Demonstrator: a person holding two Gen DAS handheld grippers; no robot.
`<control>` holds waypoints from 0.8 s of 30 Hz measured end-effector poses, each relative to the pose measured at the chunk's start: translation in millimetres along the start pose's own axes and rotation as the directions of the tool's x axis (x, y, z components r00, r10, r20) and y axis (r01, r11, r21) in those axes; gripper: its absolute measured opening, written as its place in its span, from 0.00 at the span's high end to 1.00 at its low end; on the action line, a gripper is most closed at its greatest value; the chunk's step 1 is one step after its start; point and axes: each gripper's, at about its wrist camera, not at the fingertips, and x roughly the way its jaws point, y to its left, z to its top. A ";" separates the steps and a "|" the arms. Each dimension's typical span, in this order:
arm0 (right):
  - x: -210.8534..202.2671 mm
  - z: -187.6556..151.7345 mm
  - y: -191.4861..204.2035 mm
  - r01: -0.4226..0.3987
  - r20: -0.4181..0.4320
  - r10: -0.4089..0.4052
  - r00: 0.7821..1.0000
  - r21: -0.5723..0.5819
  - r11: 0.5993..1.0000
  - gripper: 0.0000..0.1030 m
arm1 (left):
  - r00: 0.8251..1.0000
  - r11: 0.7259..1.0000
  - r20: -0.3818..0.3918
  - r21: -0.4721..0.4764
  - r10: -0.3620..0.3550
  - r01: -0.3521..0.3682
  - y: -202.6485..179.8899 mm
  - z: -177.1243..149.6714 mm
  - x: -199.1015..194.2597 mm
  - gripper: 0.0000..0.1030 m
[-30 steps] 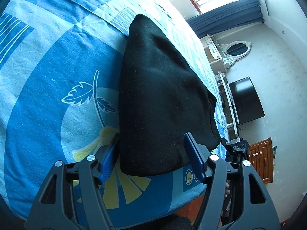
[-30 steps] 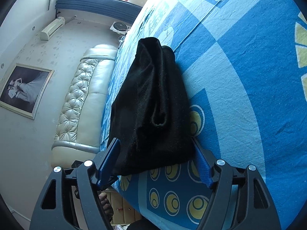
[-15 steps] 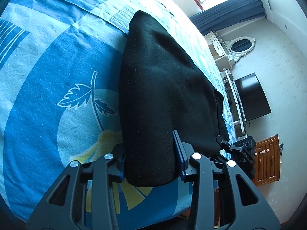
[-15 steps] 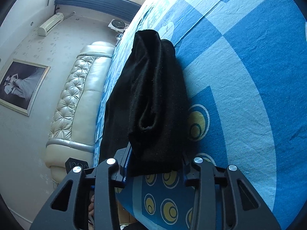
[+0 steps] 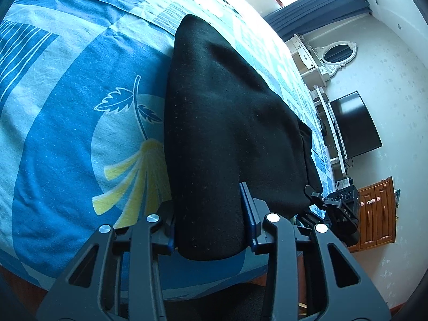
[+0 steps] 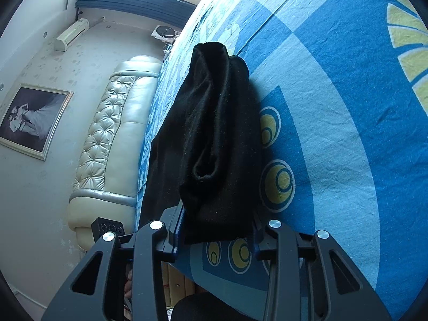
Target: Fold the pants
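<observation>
From the left wrist, the black pants (image 5: 227, 123) lie folded on the blue patterned bedspread (image 5: 67, 139), a long dark bundle running away from the camera, and the left gripper (image 5: 211, 227) has its jaws clamped on the near end of the cloth, pads pressed into it on both sides. To the left of the bundle the bedspread is open and flat, printed with a leaf and yellow fan pattern; the bed's near edge curves just below the gripper. To the right the bed drops off close beside the pants, and beyond that edge stand a dark television (image 5: 353, 125) on a white stand, an oval mirror (image 5: 337, 53) over a white dresser, and a wooden cabinet (image 5: 377, 214). The right gripper's black body (image 5: 339, 208) shows at the far right corner of the bundle. From the right wrist, the right gripper (image 6: 216, 230) likewise has its jaws pinched on the near end of the pants (image 6: 214, 139), whose rolled layers are bunched and stand up between the fingers. Right of the cloth the bedspread (image 6: 347, 133) spreads wide and bare, printed with rings. Left of it the bed edge falls away just beside the pants, with a tufted cream headboard (image 6: 112, 144), a framed picture (image 6: 32, 120) and a wall air conditioner (image 6: 71, 34) beyond.
</observation>
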 end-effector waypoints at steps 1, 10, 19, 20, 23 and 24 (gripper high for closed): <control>0.9 0.2 -1.4 -0.002 0.001 0.002 1.000 0.006 1.000 0.64 | 1.000 1.000 0.000 -0.003 -0.001 0.001 1.5 1.2 0.9 0.64; 5.3 0.9 -2.0 -0.003 0.000 0.003 1.000 0.019 1.000 0.63 | 1.000 1.000 0.003 -0.001 0.006 -0.006 1.0 4.2 6.0 0.61; 4.7 1.1 -4.2 -0.004 0.001 0.004 1.000 0.019 1.000 0.63 | 1.000 1.000 0.004 -0.012 -0.003 0.003 3.6 -1.2 5.9 0.61; 4.7 1.0 -4.1 -0.003 0.001 0.003 1.000 0.019 1.000 0.63 | 1.000 1.000 0.004 -0.013 -0.004 0.004 3.9 -1.4 5.9 0.61; 4.8 0.9 -4.4 -0.004 0.001 0.004 1.000 0.019 1.000 0.63 | 1.000 1.000 0.004 -0.012 -0.005 0.005 5.1 -2.1 5.4 0.61; 4.8 0.8 -4.1 -0.004 0.001 0.004 1.000 0.019 1.000 0.63 | 1.000 1.000 0.004 -0.013 -0.005 0.005 5.1 -2.2 5.5 0.61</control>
